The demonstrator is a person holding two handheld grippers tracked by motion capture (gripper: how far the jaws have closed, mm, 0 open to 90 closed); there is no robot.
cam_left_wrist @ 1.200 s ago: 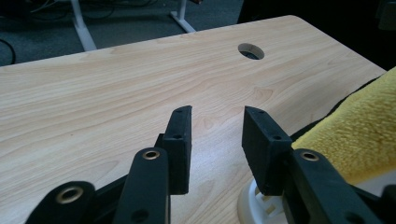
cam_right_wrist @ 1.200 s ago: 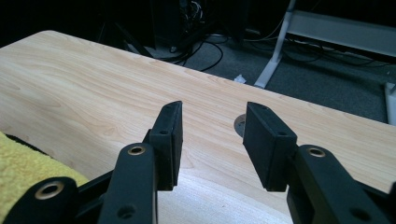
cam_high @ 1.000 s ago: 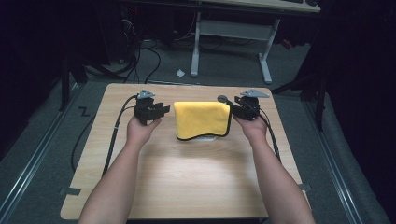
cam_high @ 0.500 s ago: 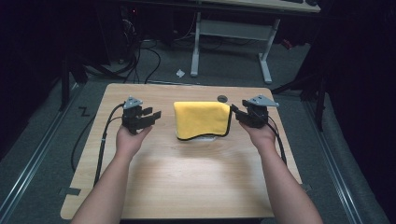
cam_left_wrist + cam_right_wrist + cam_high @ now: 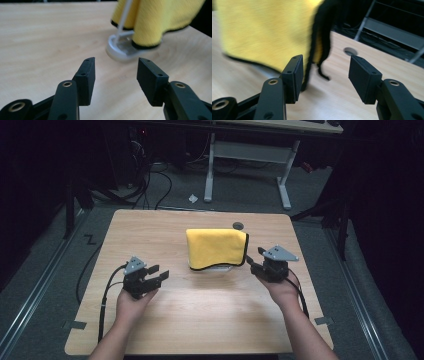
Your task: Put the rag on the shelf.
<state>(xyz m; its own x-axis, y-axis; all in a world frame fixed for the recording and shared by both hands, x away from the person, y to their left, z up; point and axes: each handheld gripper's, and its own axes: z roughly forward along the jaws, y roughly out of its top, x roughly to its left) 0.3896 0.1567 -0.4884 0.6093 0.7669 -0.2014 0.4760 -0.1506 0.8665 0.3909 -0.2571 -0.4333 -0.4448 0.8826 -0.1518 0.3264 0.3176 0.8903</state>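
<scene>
Sitting around the middle of the wooden table point(image 5: 150, 227), a bit toward the far side, is a yellow cloth point(image 5: 216, 248) with a dark edge, draped over a small white stand point(image 5: 120, 48) so it hangs down like a little tent. You can see the stand's round base poking out under the near edge of the cloth.

Both tongs are off it now. The left gripper point(image 5: 159, 274) is over the bare table to the left of the cloth and nearer the person, well apart from it, jaws spread with nothing between them; they've just been opening. The right gripper point(image 5: 254, 261) is just beside the cloth's right edge, also nearer than it, jaws likewise just been opening and wide, empty, with the dark hem visible past them in the right gripper view but not touched.
</scene>
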